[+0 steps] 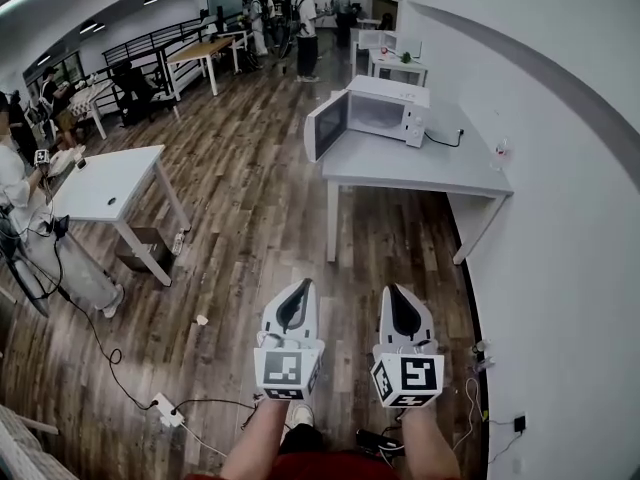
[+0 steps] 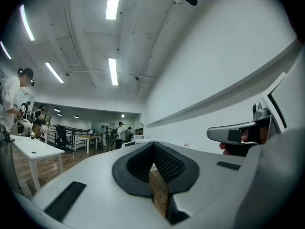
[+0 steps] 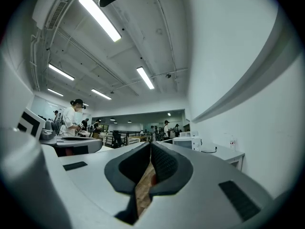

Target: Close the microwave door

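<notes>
The microwave (image 1: 385, 111) sits at the far end of a gray table (image 1: 420, 168) next to the white wall (image 1: 560, 188). Its door (image 1: 326, 125) hangs wide open and sticks out on the left side of the box. You can see the dark inside of the microwave.

The two grippers are low down in the head view, side by side over the wooden floor (image 1: 250, 228). Both are well apart from the table and touch nothing. The left gripper (image 1: 301, 286) has its jaws pressed together, with nothing between them. The right gripper (image 1: 392, 291) is the same: jaws together and empty. Each gripper view shows only floor in the thin gap under its pads.

So the job has not really begun. The step now looks like getting over to the microwave. The door has not been touched.

The next move needs the person to come right up to the table. Then one gripper has to go to the outer face of the open door, near its free edge. From there it can push the door around toward the front of the microwave until it sits flat. Closed jaws should be fine for this, since it is a push and not a grab. The left gripper is on the door's side, so it may be the easy one to use.
</notes>
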The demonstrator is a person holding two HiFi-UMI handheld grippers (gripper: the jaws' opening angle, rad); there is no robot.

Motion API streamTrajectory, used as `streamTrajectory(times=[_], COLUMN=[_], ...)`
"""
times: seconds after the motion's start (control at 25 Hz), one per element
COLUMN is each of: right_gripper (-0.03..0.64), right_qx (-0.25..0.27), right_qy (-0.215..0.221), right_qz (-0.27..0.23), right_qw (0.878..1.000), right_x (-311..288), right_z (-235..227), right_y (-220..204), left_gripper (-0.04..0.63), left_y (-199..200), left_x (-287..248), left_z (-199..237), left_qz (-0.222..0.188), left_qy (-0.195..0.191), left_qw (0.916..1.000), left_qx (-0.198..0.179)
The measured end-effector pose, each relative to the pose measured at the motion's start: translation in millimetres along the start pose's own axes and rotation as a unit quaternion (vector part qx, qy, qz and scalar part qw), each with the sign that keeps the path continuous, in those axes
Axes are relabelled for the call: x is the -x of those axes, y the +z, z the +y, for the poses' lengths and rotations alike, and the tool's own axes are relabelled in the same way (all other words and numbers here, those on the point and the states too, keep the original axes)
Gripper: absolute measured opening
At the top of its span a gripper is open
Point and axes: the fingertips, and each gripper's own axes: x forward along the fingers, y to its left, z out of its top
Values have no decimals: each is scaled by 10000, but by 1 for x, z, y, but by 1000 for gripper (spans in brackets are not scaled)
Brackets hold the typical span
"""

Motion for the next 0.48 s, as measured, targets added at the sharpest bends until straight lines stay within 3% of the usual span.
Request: streamTrajectory(times=[0.48], right_gripper=[28], right_qx=[39], right_qy=[-150], right_qz=[-4], right_qw=[9999], right_x=[-117], right_z=[32], right_y=[-10], left_gripper=[26], left_y=[-8], left_x=[-77], left_z=[93], left_qz=[-58], left_qy=[-197], left_qw=[9998], left_qx=[-1])
